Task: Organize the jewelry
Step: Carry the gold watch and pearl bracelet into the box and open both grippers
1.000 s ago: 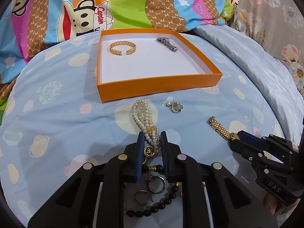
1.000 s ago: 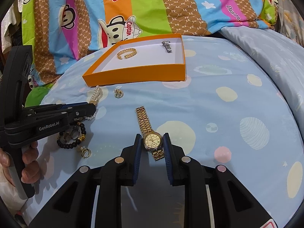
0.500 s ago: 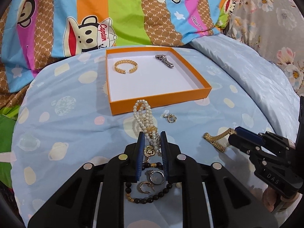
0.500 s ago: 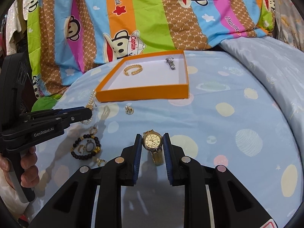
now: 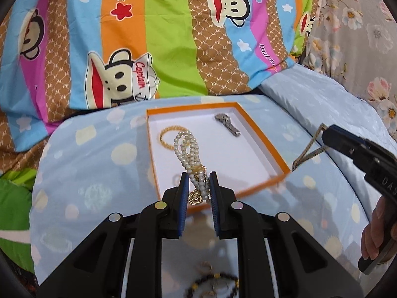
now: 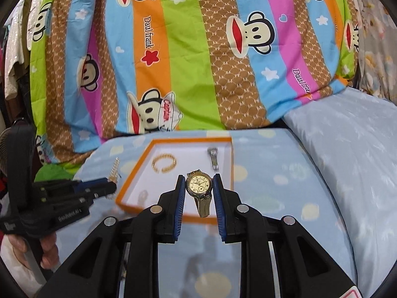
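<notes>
With the left tongs (image 5: pixel 197 186) clenched on the pearl bracelet (image 5: pixel 189 152) and the right tongs (image 6: pixel 199 190) on the gold watch (image 6: pixel 199 186), both hanging above the orange box (image 5: pixel 263 139), each should be lowered onto bare white floor before release.

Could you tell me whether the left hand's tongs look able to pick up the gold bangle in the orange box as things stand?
Probably not yet. The left tongs are shut on the white pearl bracelet, which hangs in front of the gold bangle inside the orange cardboard box. The pearls would need setting down first.
</notes>
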{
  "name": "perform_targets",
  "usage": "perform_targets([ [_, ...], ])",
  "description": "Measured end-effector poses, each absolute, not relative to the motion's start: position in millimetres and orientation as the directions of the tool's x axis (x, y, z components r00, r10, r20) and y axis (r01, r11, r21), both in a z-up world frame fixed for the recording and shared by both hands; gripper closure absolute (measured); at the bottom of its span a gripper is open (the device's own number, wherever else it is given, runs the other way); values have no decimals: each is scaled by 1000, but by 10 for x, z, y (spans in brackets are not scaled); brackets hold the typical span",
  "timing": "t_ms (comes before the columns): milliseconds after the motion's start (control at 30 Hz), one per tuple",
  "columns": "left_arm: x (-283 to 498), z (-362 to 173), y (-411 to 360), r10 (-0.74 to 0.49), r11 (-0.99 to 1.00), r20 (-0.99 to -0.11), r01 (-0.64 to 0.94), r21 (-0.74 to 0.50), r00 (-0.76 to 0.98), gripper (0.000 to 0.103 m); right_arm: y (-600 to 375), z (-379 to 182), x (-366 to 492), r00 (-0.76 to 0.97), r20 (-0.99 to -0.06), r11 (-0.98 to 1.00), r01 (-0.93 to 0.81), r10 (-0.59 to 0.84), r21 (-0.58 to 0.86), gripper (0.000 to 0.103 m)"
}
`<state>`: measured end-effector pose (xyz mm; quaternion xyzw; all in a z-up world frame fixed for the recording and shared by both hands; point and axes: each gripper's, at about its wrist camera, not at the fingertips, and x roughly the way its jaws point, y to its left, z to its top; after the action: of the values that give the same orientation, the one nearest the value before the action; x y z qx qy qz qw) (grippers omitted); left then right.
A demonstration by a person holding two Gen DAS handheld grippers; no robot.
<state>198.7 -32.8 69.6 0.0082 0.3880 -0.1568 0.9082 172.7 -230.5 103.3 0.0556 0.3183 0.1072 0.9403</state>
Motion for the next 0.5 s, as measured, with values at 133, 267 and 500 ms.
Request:
perform_targets([
  [133,2314,612,-400,-283,950,-713,288,-119,642,87,-2233,983,2129,772,-581,965,-173,257,196,82],
  [267,2609,404,-390,-296,950,-732,267,-161,613,87,-2136,755,2470,754,-605,966,-178,257,188,82],
  [500,2818,54,-378,-265,958,-776,245,-146,573,87,-2070,269,2705,689,-695,978,-157,206,134,82],
])
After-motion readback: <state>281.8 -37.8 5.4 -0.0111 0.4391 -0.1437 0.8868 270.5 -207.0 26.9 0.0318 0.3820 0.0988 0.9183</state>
